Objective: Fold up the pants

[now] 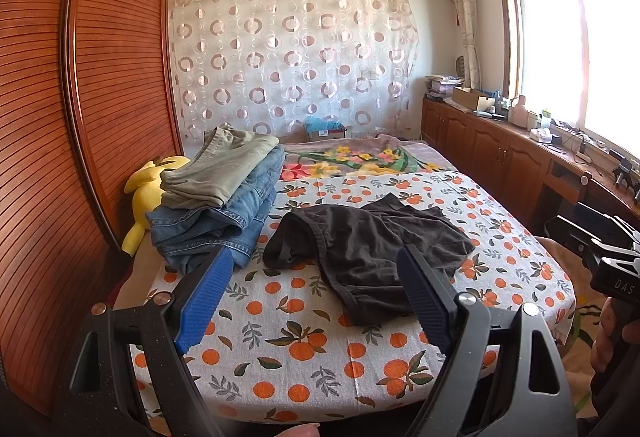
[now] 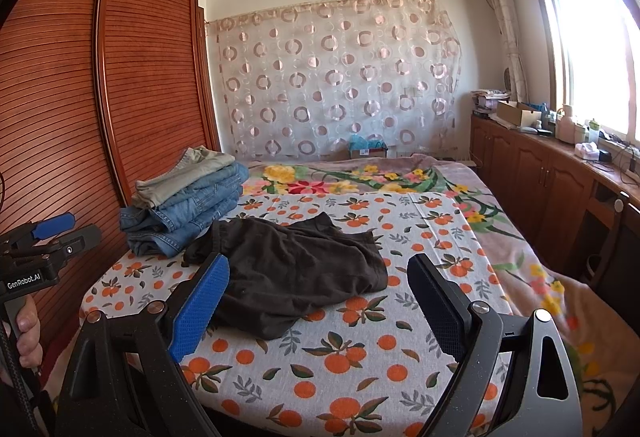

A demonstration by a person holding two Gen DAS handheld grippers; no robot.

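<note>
Black pants (image 1: pixel 368 257) are lying crumpled on the bed (image 1: pixel 304 349); I'm holding both grippers, left (image 1: pixel 316 301) and right (image 2: pixel 320 305), spread wide above them, gripping nothing.

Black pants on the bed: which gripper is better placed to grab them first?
Left, slightly. The black pants lie between the open left gripper's fingertips; in the right view they sit toward the right gripper's left finger.

Black pants (image 1: pixel 368 257), soft and thin, crumpled and unfolded, lying flat in a loose heap on the orange-print sheet (image 1: pixel 304 349) near the middle of the bed. Waistband (image 1: pixel 304 237) turned up and open toward the left, legs bunched and overlapping toward the right. Just beside, apparently not touching, a stack of folded jeans (image 1: pixel 216 221) with khaki pants (image 1: pixel 224 165) on top.
</note>
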